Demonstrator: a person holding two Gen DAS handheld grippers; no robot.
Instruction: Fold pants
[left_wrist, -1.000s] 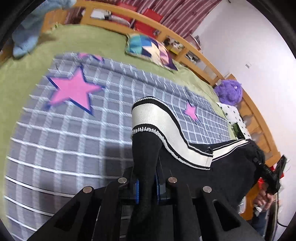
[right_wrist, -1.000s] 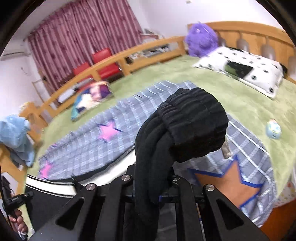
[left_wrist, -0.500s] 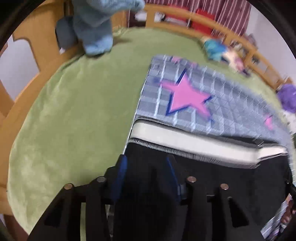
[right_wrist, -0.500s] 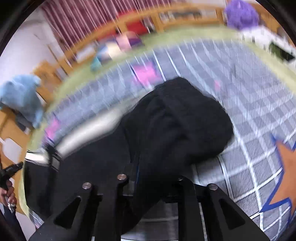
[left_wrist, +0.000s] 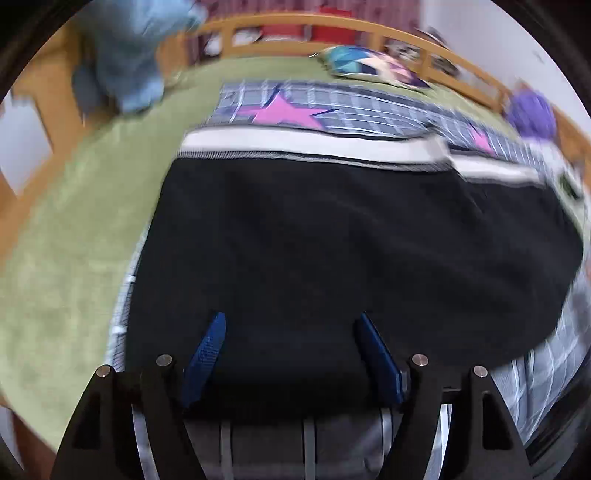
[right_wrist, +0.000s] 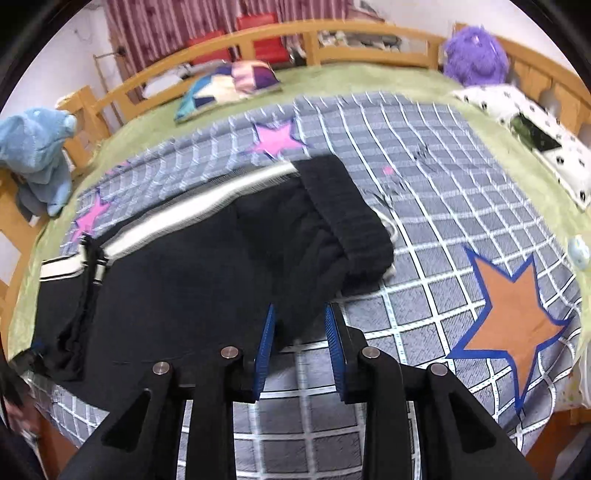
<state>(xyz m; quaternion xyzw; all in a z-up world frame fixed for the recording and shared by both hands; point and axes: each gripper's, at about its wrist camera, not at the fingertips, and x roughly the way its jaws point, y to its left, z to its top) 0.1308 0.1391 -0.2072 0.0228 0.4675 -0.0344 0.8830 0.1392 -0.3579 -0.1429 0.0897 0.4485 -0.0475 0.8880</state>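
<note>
Left tongs (left_wrist: 290, 334) spread wide over the black pants (left_wrist: 332, 236), gripping nothing. Right tongs (right_wrist: 301, 328) are parted, straddling loose fabric near the waistband (right_wrist: 347, 218). The pants lie flat on the checked blanket (right_wrist: 424, 184) covering the bed (right_wrist: 369, 79).

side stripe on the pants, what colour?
White, edged with thin black-and-white lines, running along the black pants' side stripe. Clearest in the right wrist view.

- Even, soft indoor light; no hard shadows or glare.
- Left wrist view is heavily smeared with motion blur, worst along the bed rail (left_wrist: 369, 29).
- Right wrist view is sharper, blurring towards the left.
- Fisheye bends the edges; black vignette fills the corners.
- The black pants (right_wrist: 177, 280) show little detail.
</note>
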